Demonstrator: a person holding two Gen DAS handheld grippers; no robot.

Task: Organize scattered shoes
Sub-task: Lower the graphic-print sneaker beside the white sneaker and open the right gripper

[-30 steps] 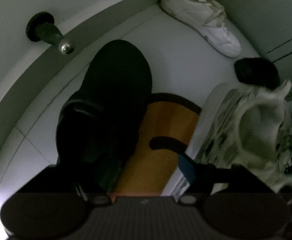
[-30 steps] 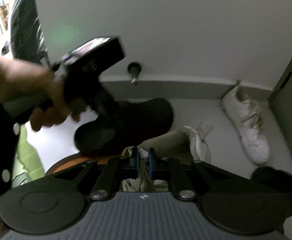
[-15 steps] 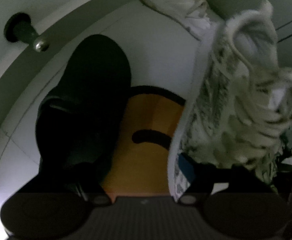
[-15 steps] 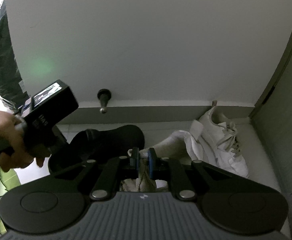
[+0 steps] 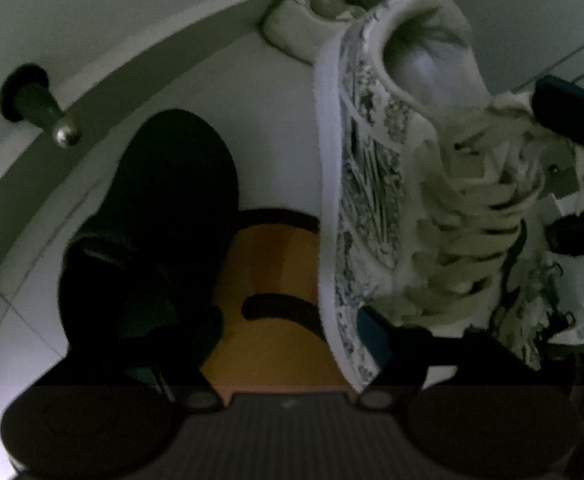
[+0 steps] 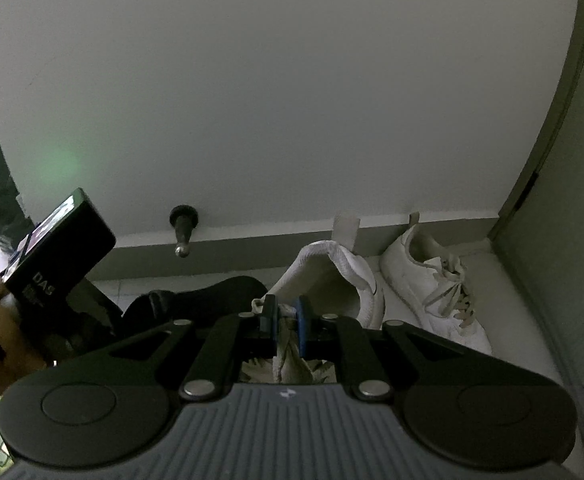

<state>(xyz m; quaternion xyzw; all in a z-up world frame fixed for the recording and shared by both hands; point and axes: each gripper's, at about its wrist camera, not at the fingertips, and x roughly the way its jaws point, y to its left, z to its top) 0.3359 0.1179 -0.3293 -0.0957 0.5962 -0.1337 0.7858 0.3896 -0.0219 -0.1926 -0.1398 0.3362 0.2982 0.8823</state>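
My right gripper (image 6: pixel 285 316) is shut on the tongue of a patterned white sneaker (image 6: pixel 332 280) and holds it in the air, heel toward the wall. The same sneaker (image 5: pixel 404 184) fills the right of the left wrist view. A black shoe (image 5: pixel 152 240) lies on the floor over my left finger; my left gripper (image 5: pixel 288 344) has its jaws wide apart, with the black shoe at the left one. A plain white sneaker (image 6: pixel 432 288) lies by the baseboard in the corner. The left gripper's body (image 6: pixel 52 264) shows at the left of the right wrist view.
An orange mat with a black rim (image 5: pixel 276 280) lies on the pale tiled floor. A door stopper (image 5: pixel 40 108) sticks out of the wall above the baseboard. A cabinet side (image 6: pixel 552 240) closes off the right.
The right gripper has lifted the patterned sneaker and carried it forward toward the wall and the white sneaker. The left gripper has stayed by the black shoe.
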